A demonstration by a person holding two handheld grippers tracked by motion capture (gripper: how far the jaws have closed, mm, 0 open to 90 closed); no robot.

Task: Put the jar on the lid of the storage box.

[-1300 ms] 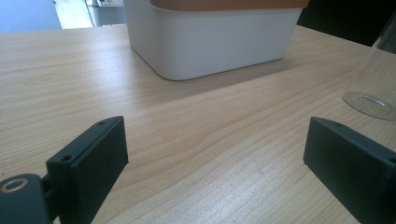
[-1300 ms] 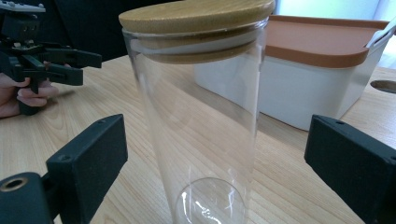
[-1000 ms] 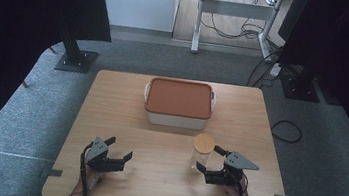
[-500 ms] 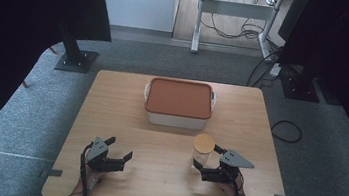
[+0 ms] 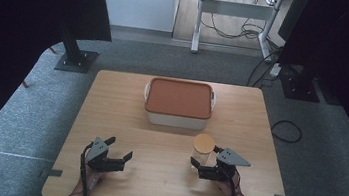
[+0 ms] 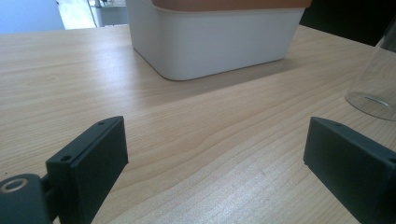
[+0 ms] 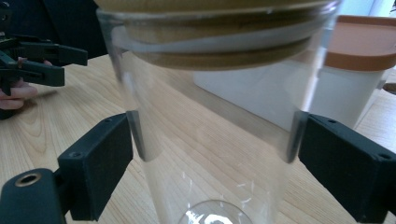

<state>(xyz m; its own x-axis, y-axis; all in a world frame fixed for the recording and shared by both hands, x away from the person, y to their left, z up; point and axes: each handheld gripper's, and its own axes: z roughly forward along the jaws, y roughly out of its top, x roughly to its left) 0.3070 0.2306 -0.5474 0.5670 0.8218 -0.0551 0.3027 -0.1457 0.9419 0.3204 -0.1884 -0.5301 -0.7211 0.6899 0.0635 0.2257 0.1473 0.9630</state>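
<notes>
A clear glass jar (image 5: 203,144) with a round wooden lid stands upright on the wooden table (image 5: 111,105), right of centre near the front. My right gripper (image 5: 200,168) is open around its lower part. In the right gripper view the jar (image 7: 210,116) stands between the two jaws, whose inner faces lie right at the glass; I cannot tell if they touch it. My left gripper (image 5: 121,148) rests open at the front left, nothing between its jaws (image 6: 215,154). The jar's base (image 6: 373,100) shows at the right edge there.
A white box with an orange lid (image 5: 179,100) sits at the table's middle, behind the jar, and shows close in both gripper views (image 6: 210,42) (image 7: 355,70). The left hand's gripper (image 7: 32,58) appears far off. Bare wood lies between the two grippers.
My right gripper has slid left and a little forward, so the jar now stands between its jaws. The left gripper and the box have stayed put.
</notes>
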